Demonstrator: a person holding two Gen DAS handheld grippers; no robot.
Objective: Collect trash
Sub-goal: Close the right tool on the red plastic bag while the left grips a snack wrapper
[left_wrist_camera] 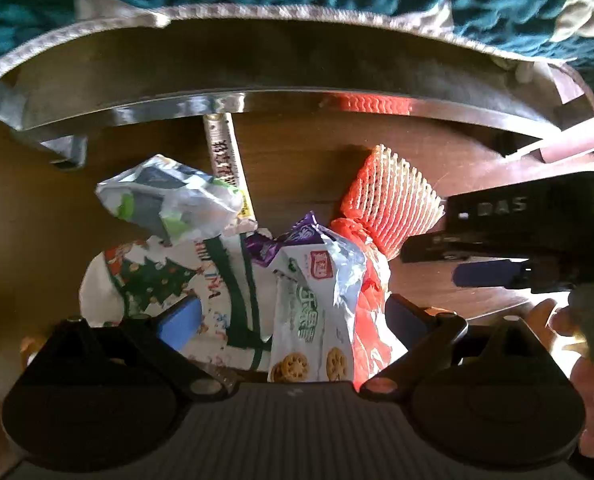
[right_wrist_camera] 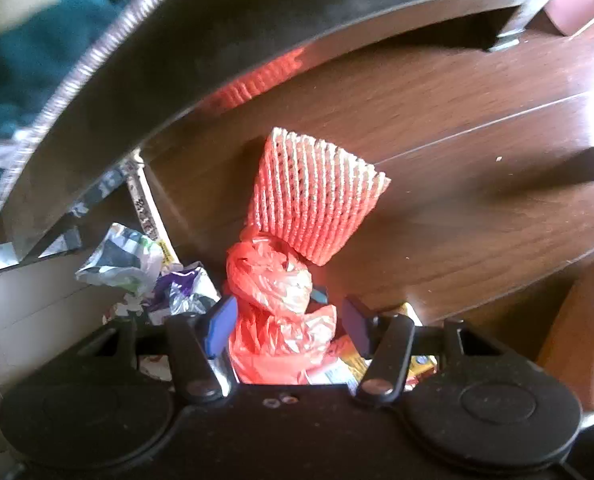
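Here the right gripper [right_wrist_camera: 285, 324] stands wide open, its blue pads either side of a crumpled red plastic bag [right_wrist_camera: 277, 320] without pressing it. The left gripper [left_wrist_camera: 293, 316] is also open, over a biscuit wrapper [left_wrist_camera: 309, 320]. Beyond lie an orange foam net [right_wrist_camera: 317, 196] and more wrappers on the wooden floor [right_wrist_camera: 477, 140].

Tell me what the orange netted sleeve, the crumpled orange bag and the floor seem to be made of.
Netted sleeve: looks like soft foam mesh, matte, with raised ribs and open holes; probably fruit-packing foam.
Orange bag: thin plastic film, glossy, crinkled into sharp folds that catch the light.
Floor: wood or wood-look laminate, dark brown with grain, plank seams and a slight sheen; which of the two cannot be told.
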